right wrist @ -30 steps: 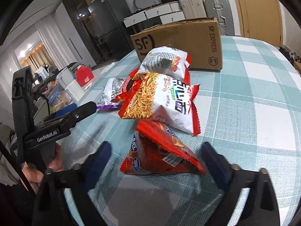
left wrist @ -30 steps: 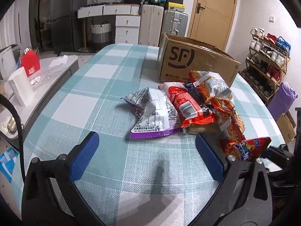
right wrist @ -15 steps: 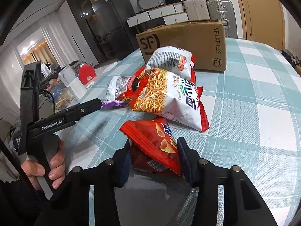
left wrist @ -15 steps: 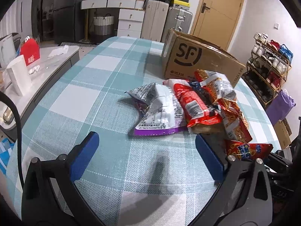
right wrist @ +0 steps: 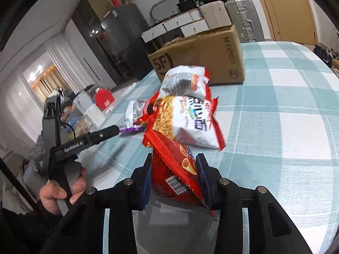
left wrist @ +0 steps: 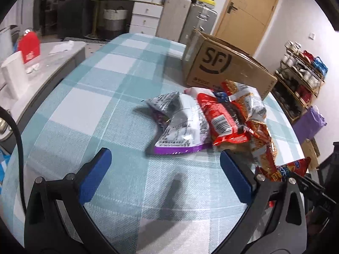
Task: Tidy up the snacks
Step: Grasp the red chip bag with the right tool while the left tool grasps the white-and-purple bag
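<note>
**Red snack bag clamped in the right hand-held gripper, near the cardboard box**

The right hand-held gripper (right wrist: 173,177) is clamped on a red snack bag (right wrist: 175,160); its jaws have just been closing, and the blue pads now press the bag from both sides. The bag stands tilted between them, barcode end toward the camera, on the side of the snack pile away from the cardboard box (right wrist: 203,59). Whether its lower edge touches the desk (right wrist: 286,114) is hidden by the gripper.

The cardboard box, printed with "SF", sits on the checked teal-and-white cloth of the desk with its top flaps open. Just in front of the box lies the pile: a white and red bag (right wrist: 186,80) nearest the box, a bag picturing fried sticks (right wrist: 186,118) overlapping it on the side away from the box, and a silver and purple bag (left wrist: 182,124) to the left of these, lying flat on the desk. A red wrapper with a barcode (left wrist: 222,120) rests against the silver and purple bag.

The left hand-held gripper (left wrist: 167,175) has its jaws wide apart with nothing between them, hovering over bare cloth on the near side of the pile from the box. A hand (right wrist: 63,188) grips its handle.
</note>
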`<action>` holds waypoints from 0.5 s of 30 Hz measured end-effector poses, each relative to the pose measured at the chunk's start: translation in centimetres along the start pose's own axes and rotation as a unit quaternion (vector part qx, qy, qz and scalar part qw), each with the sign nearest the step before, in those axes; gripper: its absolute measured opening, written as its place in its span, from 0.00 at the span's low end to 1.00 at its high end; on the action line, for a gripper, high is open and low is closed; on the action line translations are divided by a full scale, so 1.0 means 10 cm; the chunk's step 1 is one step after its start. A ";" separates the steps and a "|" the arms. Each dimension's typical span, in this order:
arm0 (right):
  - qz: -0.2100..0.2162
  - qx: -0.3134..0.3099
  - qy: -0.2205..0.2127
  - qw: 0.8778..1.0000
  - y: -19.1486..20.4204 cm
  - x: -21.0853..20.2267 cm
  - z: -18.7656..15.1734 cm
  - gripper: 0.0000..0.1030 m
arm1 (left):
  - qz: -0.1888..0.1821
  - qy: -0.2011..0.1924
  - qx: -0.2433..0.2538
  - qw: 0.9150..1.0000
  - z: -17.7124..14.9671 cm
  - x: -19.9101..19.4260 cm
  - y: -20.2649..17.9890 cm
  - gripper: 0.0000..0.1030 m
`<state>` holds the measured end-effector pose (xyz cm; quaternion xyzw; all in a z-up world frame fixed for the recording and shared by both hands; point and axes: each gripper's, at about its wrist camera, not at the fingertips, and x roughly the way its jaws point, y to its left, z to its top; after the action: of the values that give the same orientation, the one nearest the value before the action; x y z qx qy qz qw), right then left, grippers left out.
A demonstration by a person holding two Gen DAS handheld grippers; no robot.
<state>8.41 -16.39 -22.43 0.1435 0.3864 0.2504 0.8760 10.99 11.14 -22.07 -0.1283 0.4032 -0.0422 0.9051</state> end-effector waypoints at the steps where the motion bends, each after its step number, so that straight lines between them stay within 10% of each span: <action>1: 0.005 0.007 -0.004 1.000 -0.04 -0.03 0.01 0.36 | 0.002 0.003 -0.003 1.000 0.04 0.01 0.01 0.99; 15: 0.010 0.000 -0.009 1.000 -0.11 -0.16 0.04 0.18 | -0.008 0.049 -0.032 0.998 0.42 0.35 0.07 0.99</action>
<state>8.13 -18.25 -21.68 0.1491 0.3771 0.2578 0.8770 16.40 12.03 -22.08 -0.1588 0.4471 -0.0429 0.8792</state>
